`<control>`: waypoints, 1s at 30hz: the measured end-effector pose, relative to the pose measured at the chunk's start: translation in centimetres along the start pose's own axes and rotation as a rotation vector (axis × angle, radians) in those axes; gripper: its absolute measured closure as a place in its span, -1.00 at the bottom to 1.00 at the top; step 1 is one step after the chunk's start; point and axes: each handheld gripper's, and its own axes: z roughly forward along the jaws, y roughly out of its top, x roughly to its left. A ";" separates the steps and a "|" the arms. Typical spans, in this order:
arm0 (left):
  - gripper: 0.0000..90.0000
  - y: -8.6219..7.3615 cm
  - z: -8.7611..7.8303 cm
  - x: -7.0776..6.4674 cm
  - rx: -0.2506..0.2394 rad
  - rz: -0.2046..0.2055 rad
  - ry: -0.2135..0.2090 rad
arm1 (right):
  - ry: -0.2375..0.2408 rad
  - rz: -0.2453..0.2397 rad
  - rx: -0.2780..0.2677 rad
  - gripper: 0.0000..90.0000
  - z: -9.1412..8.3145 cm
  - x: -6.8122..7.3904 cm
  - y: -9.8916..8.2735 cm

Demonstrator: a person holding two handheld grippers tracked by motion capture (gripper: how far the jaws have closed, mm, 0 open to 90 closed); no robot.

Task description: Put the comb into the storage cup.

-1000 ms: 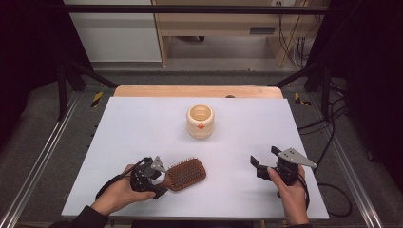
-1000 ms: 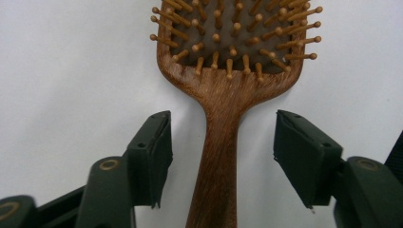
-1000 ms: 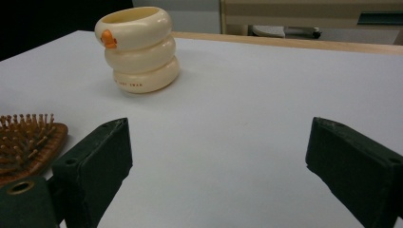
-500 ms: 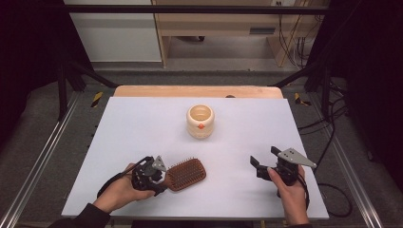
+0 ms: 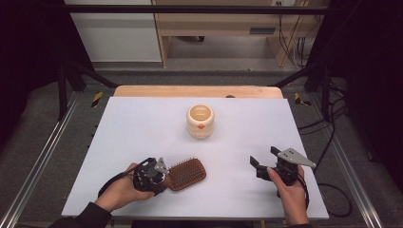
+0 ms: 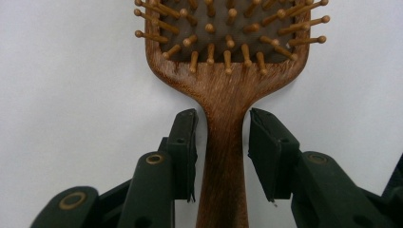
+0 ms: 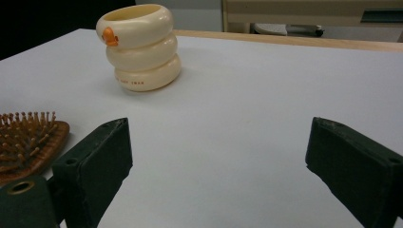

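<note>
Left gripper [image 6: 222,152] closing round hairbrush [image 6: 223,85] handle, gaps remaining

The pale white surface [image 5: 142,133] is lit evenly from above, while the surroundings are left dark. Only faint, soft shadows are cast, one toward 5 o'clock beside the cream ringed ceramic cup [image 7: 140,45]. No glare is seen. In the left gripper view, the brown wooden bristled hairbrush [image 6: 223,90] is rendered slightly soft.
</note>
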 end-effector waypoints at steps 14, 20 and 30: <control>0.49 0.3 0.3 -0.2 0.022 0.035 0.002 | 0.004 0.000 0.006 -0.81 0.1 0.0 -0.1; 0.51 0.4 0.4 -0.1 0.026 0.027 -0.006 | 0.007 -0.003 0.009 -0.81 0.1 0.0 -0.1; 0.60 0.5 0.5 0.1 0.035 0.002 -0.024 | 0.011 -0.002 0.012 -0.81 0.2 0.1 -0.1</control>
